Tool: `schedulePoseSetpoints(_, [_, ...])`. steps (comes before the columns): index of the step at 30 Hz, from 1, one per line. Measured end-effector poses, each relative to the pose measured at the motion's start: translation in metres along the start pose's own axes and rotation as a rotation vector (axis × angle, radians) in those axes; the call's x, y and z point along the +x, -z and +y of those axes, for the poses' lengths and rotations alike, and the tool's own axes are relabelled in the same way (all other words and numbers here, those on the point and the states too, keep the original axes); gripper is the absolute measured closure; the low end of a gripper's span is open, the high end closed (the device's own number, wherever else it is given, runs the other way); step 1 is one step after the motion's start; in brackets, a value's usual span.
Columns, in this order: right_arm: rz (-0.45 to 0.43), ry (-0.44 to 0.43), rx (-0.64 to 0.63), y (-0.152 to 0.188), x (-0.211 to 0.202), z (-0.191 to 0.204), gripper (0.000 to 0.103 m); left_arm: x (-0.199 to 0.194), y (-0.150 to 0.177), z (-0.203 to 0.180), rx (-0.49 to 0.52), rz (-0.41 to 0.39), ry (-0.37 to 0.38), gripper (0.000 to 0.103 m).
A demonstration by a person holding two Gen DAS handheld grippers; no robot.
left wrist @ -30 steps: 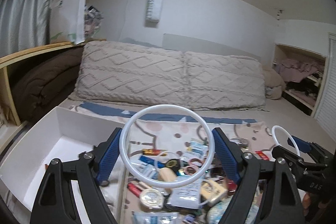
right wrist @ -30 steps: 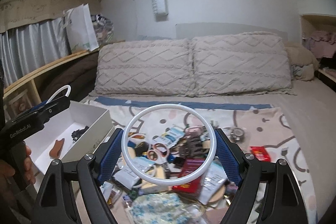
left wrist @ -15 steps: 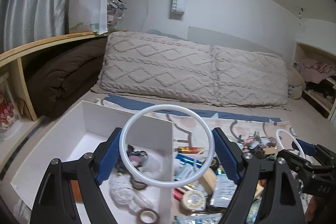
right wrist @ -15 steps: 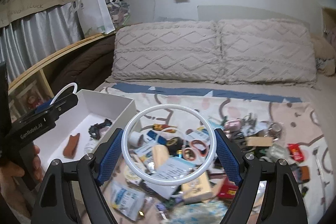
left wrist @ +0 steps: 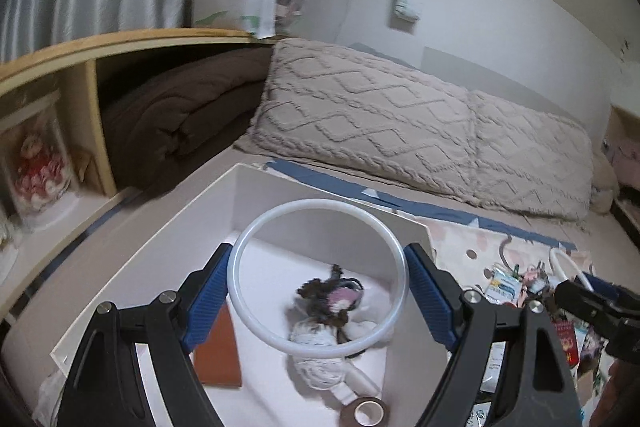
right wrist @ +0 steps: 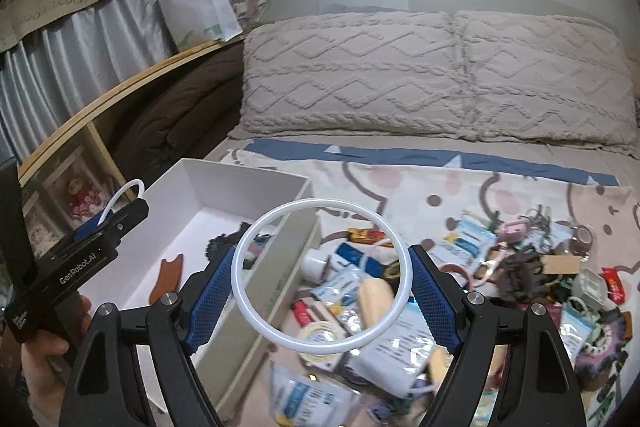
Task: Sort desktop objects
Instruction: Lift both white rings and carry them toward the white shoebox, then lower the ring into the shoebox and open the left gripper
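Left claw and right claw each clamp a white ring; next, lower the left one into the box below.

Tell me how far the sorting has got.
Done: hair ties and a tape roll lie in the box. In hand: the left claw grips a ring, the right claw a second ring. Left: the big pile on the blanket.

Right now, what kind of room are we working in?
Most likely a bedroom: the clutter pile and white sorting box sit on a bed, with two knitted pillows at its head and a folded brown duvet shelved alongside.
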State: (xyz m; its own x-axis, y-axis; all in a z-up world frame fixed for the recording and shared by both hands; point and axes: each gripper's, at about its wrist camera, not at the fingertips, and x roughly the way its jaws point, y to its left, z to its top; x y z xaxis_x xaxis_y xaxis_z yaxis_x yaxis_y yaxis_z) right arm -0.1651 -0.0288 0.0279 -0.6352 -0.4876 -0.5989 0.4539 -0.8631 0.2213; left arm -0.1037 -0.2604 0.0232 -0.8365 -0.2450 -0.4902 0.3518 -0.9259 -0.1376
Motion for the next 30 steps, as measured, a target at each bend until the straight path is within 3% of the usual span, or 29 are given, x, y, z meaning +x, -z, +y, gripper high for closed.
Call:
schedulePoseSetpoints(10, [0.060,-0.046,-0.014,-0.015,0.031,0.050,0.018,0.005,0.003,0.022,-0.007,0.016,-0.098,0.019])
schedulePoseSetpoints(21, [0.122,-0.077,0.000,-0.016,0.061,0.077,0.018,0.016,0.011,0.035,0.035,0.056,-0.193,0.019])
schedulePoseSetpoints(30, [0.189,-0.043,0.002,-0.019,0.092,0.091,0.018,0.019,0.020,0.036,0.061,0.094,-0.162,0.019])
